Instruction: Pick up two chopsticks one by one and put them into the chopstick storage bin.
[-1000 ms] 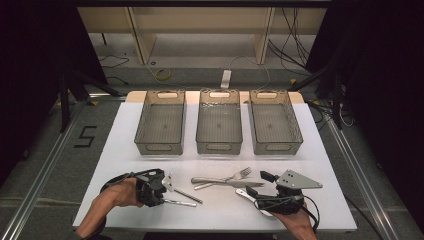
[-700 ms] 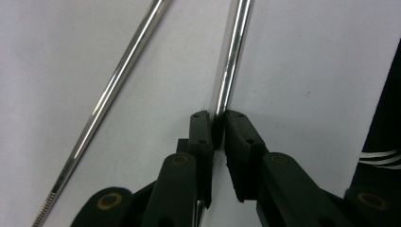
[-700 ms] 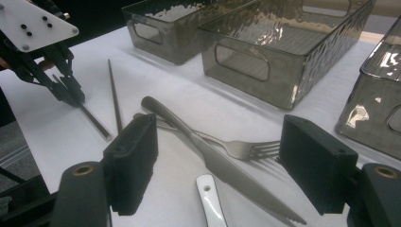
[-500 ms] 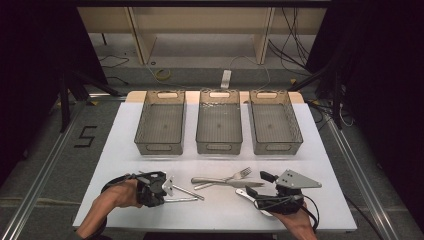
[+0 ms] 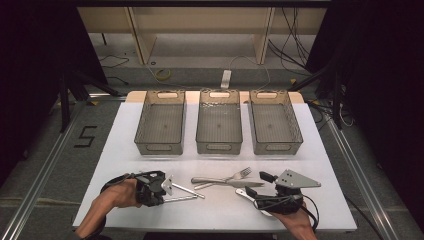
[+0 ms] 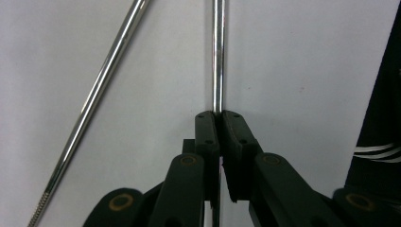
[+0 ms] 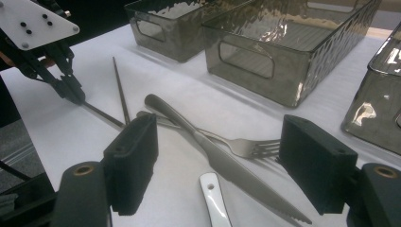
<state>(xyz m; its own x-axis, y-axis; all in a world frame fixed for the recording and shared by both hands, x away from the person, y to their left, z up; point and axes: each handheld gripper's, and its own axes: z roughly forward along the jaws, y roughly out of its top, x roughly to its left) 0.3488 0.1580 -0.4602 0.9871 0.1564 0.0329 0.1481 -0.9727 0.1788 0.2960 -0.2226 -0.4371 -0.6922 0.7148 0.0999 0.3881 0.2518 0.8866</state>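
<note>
Two metal chopsticks lie in a V on the white table [image 5: 125,150]. My left gripper [image 5: 169,196] is shut on the nearer chopstick [image 5: 182,198], which runs straight up from the jaws [image 6: 217,56]. The other chopstick [image 5: 190,190] lies loose beside it [image 6: 94,104]. A fork [image 5: 235,176] and a knife [image 5: 220,181] lie crossed at the table's middle. My right gripper [image 5: 256,190] is open just right of them, its jaws wide on either side of the knife blade [image 7: 227,165] and a white-handled utensil [image 7: 213,194], touching neither.
Three translucent grey bins [image 5: 160,147] [image 5: 219,147] [image 5: 276,147] stand in a row across the far half of the table, with nothing visible inside them. The right gripper view shows the left gripper [image 7: 71,92] at the upper left. The table's front edge is close to both hands.
The left gripper has swung its chopstick a little, so the two sticks now spread into a V. The right gripper, fork and knife have stayed in place.
</note>
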